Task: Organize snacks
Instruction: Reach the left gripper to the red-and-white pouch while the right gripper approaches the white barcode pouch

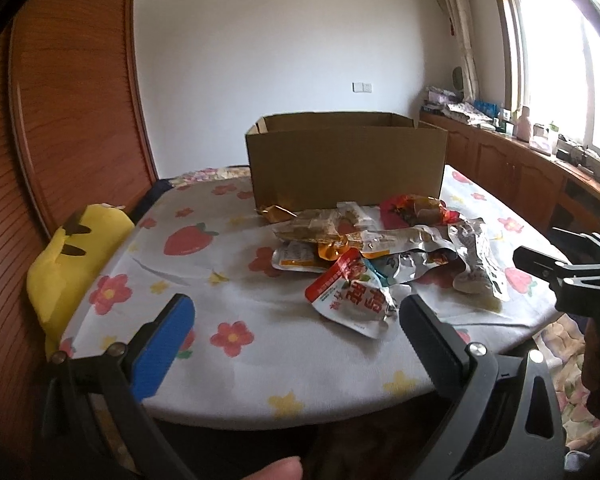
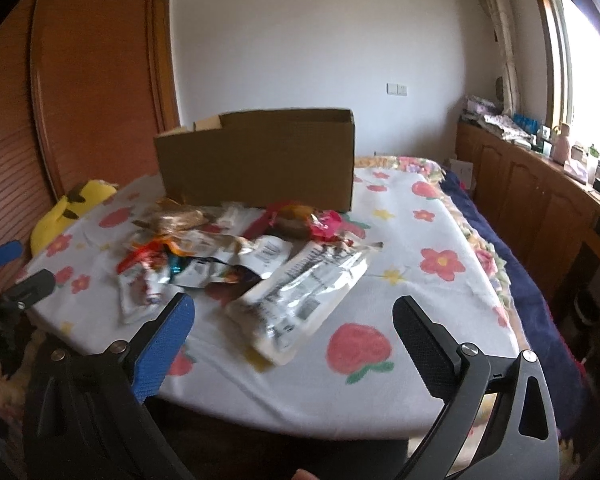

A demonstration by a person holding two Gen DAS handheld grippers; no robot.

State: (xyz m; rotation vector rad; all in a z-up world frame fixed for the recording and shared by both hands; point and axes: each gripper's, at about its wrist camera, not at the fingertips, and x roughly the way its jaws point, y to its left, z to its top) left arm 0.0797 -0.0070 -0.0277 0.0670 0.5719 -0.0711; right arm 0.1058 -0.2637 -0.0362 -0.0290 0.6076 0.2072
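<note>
A heap of snack packets (image 1: 384, 248) lies on the flowered tablecloth (image 1: 228, 280), just in front of an open cardboard box (image 1: 346, 160). Nearest my left gripper (image 1: 296, 320) is a red and white packet (image 1: 352, 300); the gripper hangs open above the table's near edge with nothing between its fingers. In the right wrist view the same heap (image 2: 228, 256) lies before the box (image 2: 260, 160), and a long silver packet (image 2: 300, 300) lies closest to my right gripper (image 2: 294, 320), which is open and empty. The right gripper (image 1: 540, 268) also shows at the left view's right edge.
A yellow plush toy (image 1: 76, 264) sits at the table's left edge against a wooden wardrobe (image 1: 68, 100). A wooden cabinet (image 2: 540, 200) with bottles and clutter runs under the window on the right. A dark blue blanket (image 2: 500, 248) lies between table and cabinet.
</note>
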